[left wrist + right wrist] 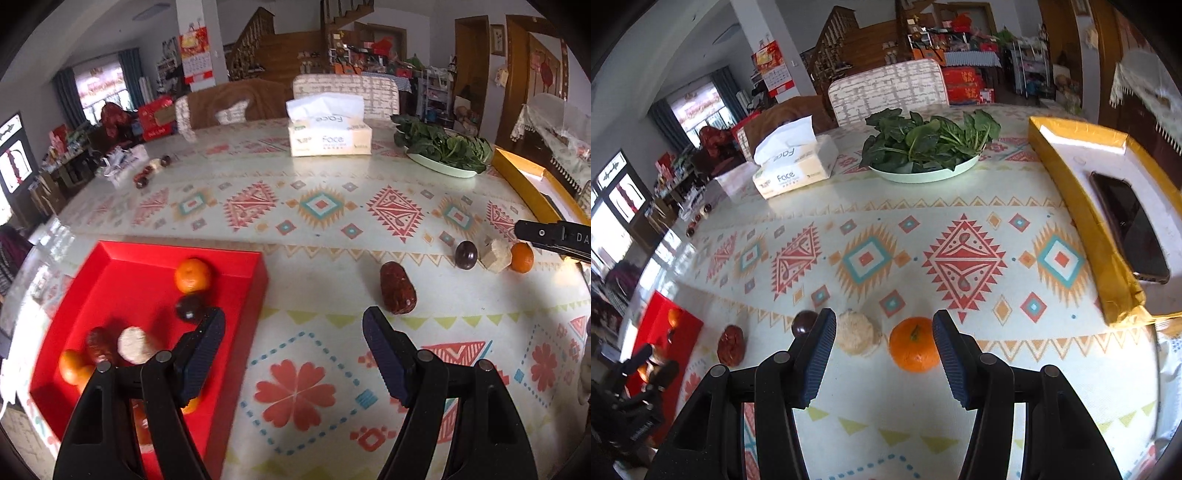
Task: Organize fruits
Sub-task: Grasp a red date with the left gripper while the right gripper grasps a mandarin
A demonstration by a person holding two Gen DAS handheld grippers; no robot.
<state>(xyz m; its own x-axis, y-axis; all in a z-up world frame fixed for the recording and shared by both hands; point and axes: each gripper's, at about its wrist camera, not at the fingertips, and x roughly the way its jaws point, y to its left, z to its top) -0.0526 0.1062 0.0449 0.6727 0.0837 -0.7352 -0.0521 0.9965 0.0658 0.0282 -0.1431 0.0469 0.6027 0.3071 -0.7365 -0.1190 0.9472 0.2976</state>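
Jaws of the right gripper point(884, 354) stand wide apart and empty, low over the patterned tablecloth point(960, 229), with a mandarin point(915, 344) lying between the fingertips. The left gripper point(293, 354), equally wide and empty, hovers at the red tray point(122, 280), which holds mandarins, a dark plum point(189, 308) and other pieces.

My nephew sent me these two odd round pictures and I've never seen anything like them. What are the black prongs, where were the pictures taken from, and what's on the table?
Each picture comes from a camera on a hand-held two-finger gripper. The left gripper is open and empty beside a red rectangular tray holding fruit. The right gripper is open around a round orange tangerine lying on the patterned tablecloth, not yet gripping it. Beside it lie a pale beige chunk, a dark purple plum and a wrinkled red date.
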